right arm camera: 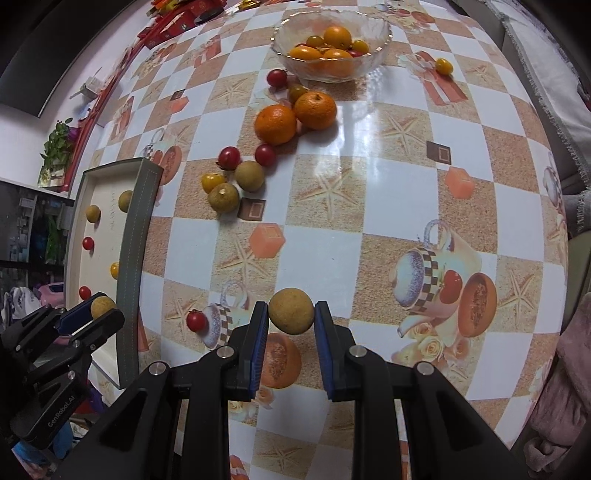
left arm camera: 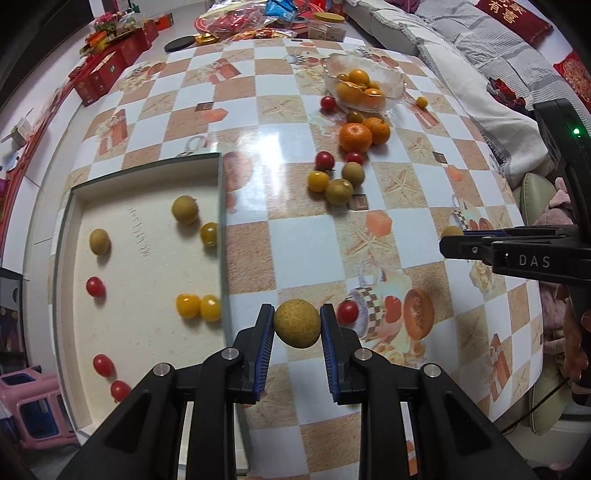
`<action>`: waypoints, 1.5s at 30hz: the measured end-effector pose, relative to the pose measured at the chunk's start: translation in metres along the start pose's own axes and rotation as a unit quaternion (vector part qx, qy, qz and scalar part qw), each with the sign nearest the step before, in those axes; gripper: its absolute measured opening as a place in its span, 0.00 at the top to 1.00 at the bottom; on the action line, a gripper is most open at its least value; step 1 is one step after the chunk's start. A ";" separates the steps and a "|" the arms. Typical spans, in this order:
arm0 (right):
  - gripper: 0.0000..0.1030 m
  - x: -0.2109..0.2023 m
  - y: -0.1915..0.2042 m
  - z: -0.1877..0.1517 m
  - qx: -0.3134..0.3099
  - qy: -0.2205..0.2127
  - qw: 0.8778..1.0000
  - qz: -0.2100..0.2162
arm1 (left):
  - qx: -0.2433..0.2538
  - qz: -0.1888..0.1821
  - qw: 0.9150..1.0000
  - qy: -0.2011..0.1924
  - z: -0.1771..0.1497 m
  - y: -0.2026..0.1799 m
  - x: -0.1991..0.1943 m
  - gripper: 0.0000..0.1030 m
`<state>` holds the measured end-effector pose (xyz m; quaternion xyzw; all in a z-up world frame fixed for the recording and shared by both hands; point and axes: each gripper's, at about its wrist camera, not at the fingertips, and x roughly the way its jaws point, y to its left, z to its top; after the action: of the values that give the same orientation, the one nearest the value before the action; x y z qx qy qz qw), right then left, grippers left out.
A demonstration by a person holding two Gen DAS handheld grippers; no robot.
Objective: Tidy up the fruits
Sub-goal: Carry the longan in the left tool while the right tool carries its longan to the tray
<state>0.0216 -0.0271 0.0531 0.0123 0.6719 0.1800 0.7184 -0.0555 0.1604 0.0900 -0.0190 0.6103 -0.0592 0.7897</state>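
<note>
My left gripper is shut on a brown longan, held just right of the cream tray; it also shows in the right wrist view. My right gripper is shut on another brown longan, above the table; it shows in the left wrist view. The tray holds longans, red and yellow cherry tomatoes. Loose on the table lie two oranges, two longans, a yellow tomato and red tomatoes. A red tomato lies near the tray.
A glass bowl with oranges and yellow tomatoes stands at the far side. A yellow tomato lies to its right. Red boxes and snack packets crowd the far edge. A sofa with a grey blanket lies on the right.
</note>
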 end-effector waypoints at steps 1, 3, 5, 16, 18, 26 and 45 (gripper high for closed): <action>0.73 -0.001 0.005 0.001 -0.004 -0.001 1.000 -0.002 | -0.004 0.002 1.000 -0.001 -0.002 0.006 -0.001 0.75; 0.73 -0.003 0.014 0.003 -0.010 -0.004 1.000 -0.003 | -0.012 0.005 1.000 -0.002 -0.004 0.015 -0.004 0.75; 0.73 -0.003 0.023 0.006 -0.016 -0.005 1.000 -0.004 | -0.020 0.007 1.000 -0.006 -0.007 0.027 -0.007 0.74; 0.73 0.000 0.093 0.029 -0.075 -0.008 0.997 0.002 | -0.066 0.030 0.997 -0.022 -0.020 0.087 -0.019 0.75; 0.73 0.003 0.108 0.033 -0.086 -0.007 0.996 0.004 | -0.074 0.034 0.996 -0.022 -0.022 0.097 -0.019 0.75; 0.73 0.020 0.165 0.047 -0.133 0.005 0.991 0.016 | -0.107 0.051 0.993 -0.017 -0.029 0.138 -0.009 0.75; 0.73 0.081 0.236 0.103 -0.186 0.027 0.982 0.020 | -0.136 0.063 0.989 0.010 -0.014 0.165 0.041 0.75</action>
<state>0.0668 0.2394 0.0465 -0.1125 0.6459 0.3165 0.6856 -0.0476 0.3201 0.0303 -0.0876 0.6203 0.0741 0.7760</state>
